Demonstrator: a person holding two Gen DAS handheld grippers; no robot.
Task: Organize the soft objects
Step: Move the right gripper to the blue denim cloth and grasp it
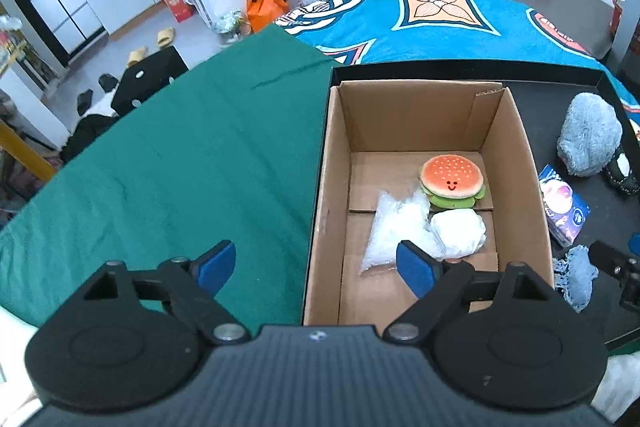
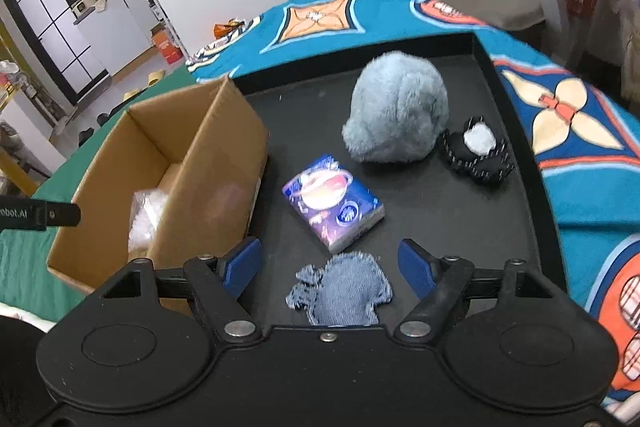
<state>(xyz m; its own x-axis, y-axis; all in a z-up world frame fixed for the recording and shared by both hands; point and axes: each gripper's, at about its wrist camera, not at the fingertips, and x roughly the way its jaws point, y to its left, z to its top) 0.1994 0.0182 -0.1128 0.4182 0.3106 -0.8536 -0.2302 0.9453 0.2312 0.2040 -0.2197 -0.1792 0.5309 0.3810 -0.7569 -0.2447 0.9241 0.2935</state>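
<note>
Cardboard box (image 1: pixel 424 131) already holds a burger plush (image 1: pixel 452 179) and two white bags. Fluffy blue toy (image 2: pixel 400 107), tissue pack (image 2: pixel 334 201), denim pouch (image 2: pixel 344 287) and black item remain on the black tray (image 2: pixel 440 227). Both claws, left (image 1: pixel 316 267) and right (image 2: pixel 330 267), are spread and empty.

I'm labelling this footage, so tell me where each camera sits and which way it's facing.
Left wrist: on the left gripper, angled down into the cardboard box holding a burger plush; its open blue fingers show.
Right wrist: on the right gripper, angled down at the black tray with denim pouch, tissue pack; open fingers show.
Shared: box, tray, fluffy blue plush, pouch, tissue pack.
</note>
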